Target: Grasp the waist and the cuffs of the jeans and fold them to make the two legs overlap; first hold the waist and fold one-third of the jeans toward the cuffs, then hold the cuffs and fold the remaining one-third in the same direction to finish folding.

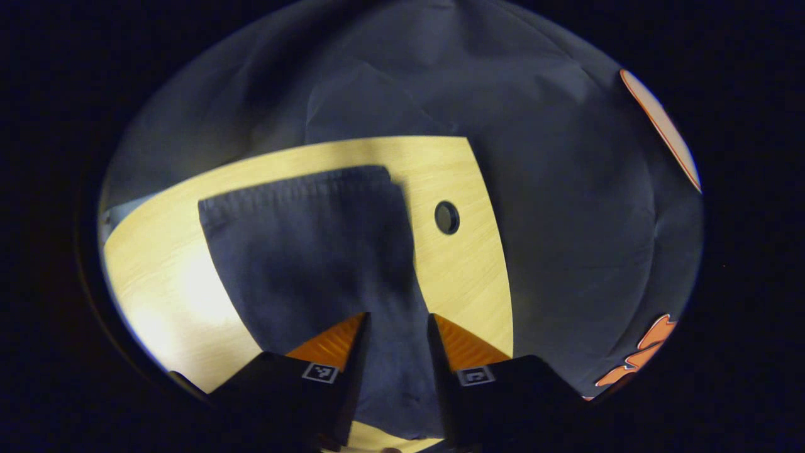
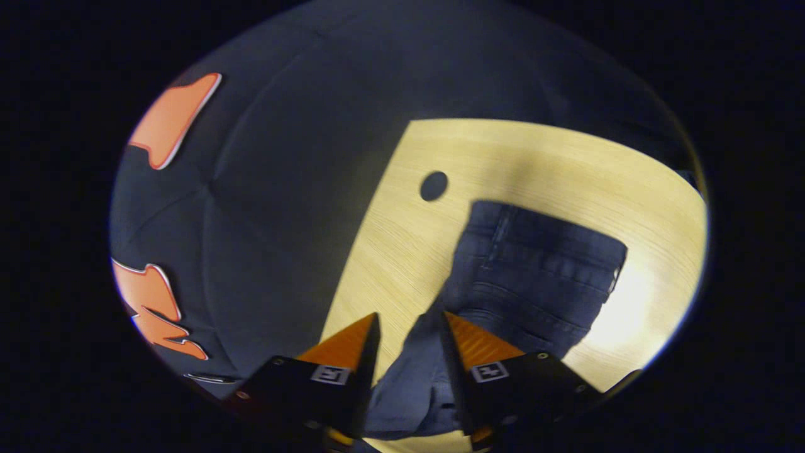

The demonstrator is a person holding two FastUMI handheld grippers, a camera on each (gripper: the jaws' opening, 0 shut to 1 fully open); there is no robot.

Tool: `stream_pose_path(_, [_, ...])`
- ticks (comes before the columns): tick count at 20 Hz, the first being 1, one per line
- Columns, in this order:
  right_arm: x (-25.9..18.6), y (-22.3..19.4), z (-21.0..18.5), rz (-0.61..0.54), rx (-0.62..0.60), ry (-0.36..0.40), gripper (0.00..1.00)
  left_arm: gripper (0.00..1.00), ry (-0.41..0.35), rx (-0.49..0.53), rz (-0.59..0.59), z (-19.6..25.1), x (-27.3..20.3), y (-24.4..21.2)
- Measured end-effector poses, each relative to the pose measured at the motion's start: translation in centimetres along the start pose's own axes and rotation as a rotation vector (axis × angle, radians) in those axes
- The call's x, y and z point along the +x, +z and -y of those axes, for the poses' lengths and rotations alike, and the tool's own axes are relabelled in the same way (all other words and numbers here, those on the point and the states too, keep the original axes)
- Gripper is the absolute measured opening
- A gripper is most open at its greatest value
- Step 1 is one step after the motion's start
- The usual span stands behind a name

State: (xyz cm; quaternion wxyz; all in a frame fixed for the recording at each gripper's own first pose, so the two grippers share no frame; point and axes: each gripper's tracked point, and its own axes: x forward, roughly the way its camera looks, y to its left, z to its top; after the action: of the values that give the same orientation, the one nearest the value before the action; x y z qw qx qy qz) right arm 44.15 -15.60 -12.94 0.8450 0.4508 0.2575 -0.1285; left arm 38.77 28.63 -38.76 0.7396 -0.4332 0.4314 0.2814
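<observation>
Jeans [image 1: 314, 251] lie flat on a light wooden table [image 1: 157, 277]. They are dark blue. In the left gripper view the far end of the jeans is a straight edge with a stitched band, and the cloth runs from there down toward the camera. The left gripper [image 1: 397, 330] sits at the near end. Its two fingers stand apart, one on each side of a strip of the jeans. The cloth lies in the gap between them, and I cannot tell if the fingers press on it. To the right of the jeans there is a small round hole [image 1: 446, 218] in the table. Past the table edge hangs the dark cloth wall [image 1: 566, 189].

In the right gripper view the dark wall is on the left, and the table [image 2: 402, 251] comes next. The round hole [image 2: 433, 186] is near the table's left edge. Right of it lie the jeans [image 2: 534, 270], showing seams and rows of stitching. A narrow part of the cloth runs down between the fingers of the right gripper [image 2: 409, 330]. These fingers are apart too, with cloth in the gap, and I cannot tell if they squeeze it.
</observation>
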Motion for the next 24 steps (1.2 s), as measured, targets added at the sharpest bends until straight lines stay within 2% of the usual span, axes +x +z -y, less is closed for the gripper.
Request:
stream_pose_path(2, [-1.7,0.8,-0.7,0.034,-0.066,0.003,0.98,1.00,-0.035,0.065,0.044,1.6,-0.9,1.7])
stream_pose_path(5, [-3.1,0.4,-1.3,0.039,-0.145,0.012,0.98,0.97,-0.105,0.111,0.034,4.1,-3.0,0.6])
stream_pose_path(10, [-6.7,-1.8,-0.3,0.031,-0.247,0.009,0.98,0.98,-0.256,0.118,-0.011,7.7,-7.0,-2.8])
stream_pose_path(12, [-8.2,-2.5,-0.1,0.030,-0.232,0.038,0.98,0.98,-0.324,0.147,-0.020,9.1,-9.1,-4.9])
stream_pose_path(19, [-13.8,-1.8,6.1,0.102,-0.184,0.025,0.98,0.97,-0.464,0.302,0.010,11.0,-15.9,-9.7])
stream_pose_path(22, [-14.4,-1.8,9.4,0.112,-0.119,0.005,0.98,0.97,-0.525,0.369,0.034,11.4,-19.5,-12.3])
stream_pose_path(24, [-13.6,-2.2,11.3,0.109,-0.097,-0.011,0.98,0.97,-0.528,0.479,0.045,10.9,-21.1,-14.6])
